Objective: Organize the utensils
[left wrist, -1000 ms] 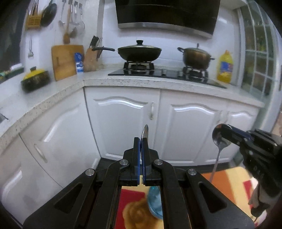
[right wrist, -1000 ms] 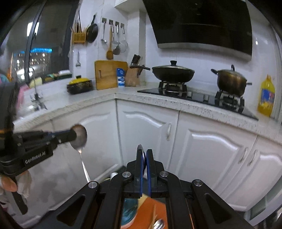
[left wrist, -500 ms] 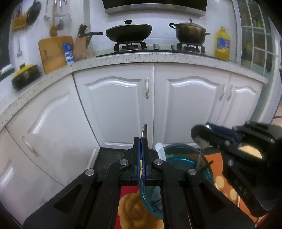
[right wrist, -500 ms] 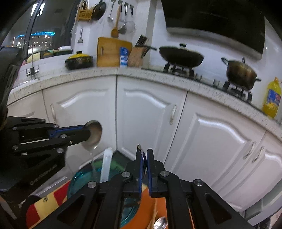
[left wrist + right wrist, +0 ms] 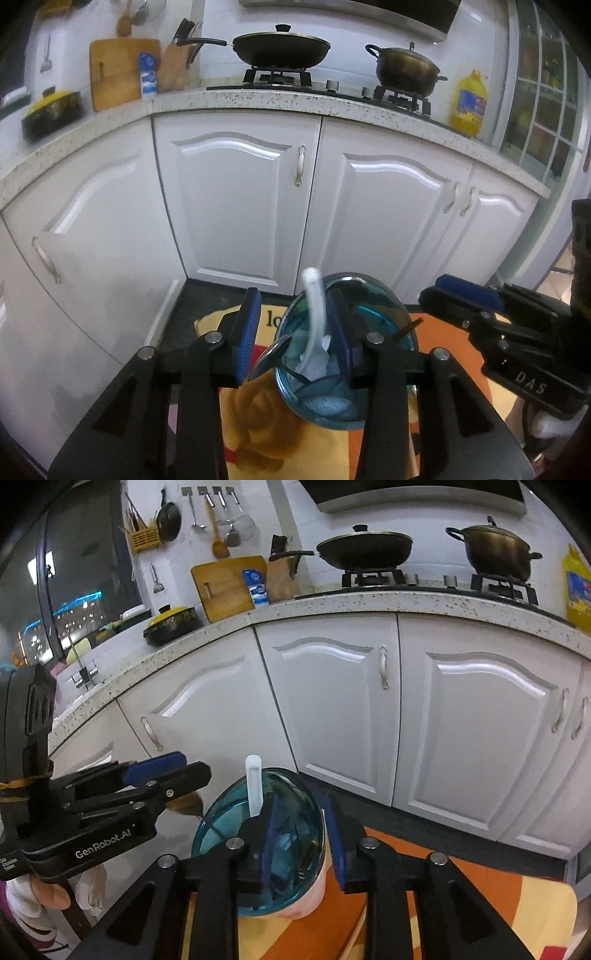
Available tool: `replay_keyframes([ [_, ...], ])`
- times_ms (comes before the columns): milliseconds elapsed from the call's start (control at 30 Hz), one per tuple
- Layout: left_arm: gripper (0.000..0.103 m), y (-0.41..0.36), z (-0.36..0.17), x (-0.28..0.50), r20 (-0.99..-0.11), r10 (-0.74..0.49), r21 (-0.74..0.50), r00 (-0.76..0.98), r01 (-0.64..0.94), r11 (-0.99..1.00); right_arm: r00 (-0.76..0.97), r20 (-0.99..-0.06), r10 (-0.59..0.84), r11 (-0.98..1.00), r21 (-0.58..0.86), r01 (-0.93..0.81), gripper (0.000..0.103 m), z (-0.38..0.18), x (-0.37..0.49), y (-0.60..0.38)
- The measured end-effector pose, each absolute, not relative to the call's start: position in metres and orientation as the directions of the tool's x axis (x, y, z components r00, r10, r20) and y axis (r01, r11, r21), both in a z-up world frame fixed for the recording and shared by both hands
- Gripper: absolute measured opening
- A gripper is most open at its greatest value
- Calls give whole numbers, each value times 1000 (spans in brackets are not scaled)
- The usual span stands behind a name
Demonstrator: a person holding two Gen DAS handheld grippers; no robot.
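Utensils dropping into blue glass bowl (image 5: 384, 325), release step under way.

Both sets of jaws opening over bowl on patterned cloth (image 5: 258, 413) before white cabinets (image 5: 236, 206): left gripper (image 5: 291, 336) spread wide, a spoon (image 5: 269, 360) leaning on bowl rim between its pads, apparently let go; right gripper (image 5: 301, 843) partly spread, nothing seen pinched. Inside: white spoon (image 5: 314, 306) standing upright, dark metal pieces lying crossed, hard to tell apart. Next, probably: lift clear without knocking bowl, then fetch any remaining utensils.
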State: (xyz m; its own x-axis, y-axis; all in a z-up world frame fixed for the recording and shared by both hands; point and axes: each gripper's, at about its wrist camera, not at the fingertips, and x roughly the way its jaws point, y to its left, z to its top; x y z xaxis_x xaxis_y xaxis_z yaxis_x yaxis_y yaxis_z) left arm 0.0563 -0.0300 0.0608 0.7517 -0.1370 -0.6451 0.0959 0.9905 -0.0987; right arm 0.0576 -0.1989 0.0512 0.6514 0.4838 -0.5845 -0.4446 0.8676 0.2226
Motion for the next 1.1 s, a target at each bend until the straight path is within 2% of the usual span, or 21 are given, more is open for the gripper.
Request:
replay_keyframes([
  [867, 37, -68, 81, -8, -602, -131, -41, 788, 133, 990, 703, -598, 386, 921, 206, -331, 40, 61, -15, -251],
  [1100, 43, -83, 87, -21, -593, -168, -46, 787, 175, 984, 716, -606, 346, 937, 186, -295, 41, 61, -31, -274],
])
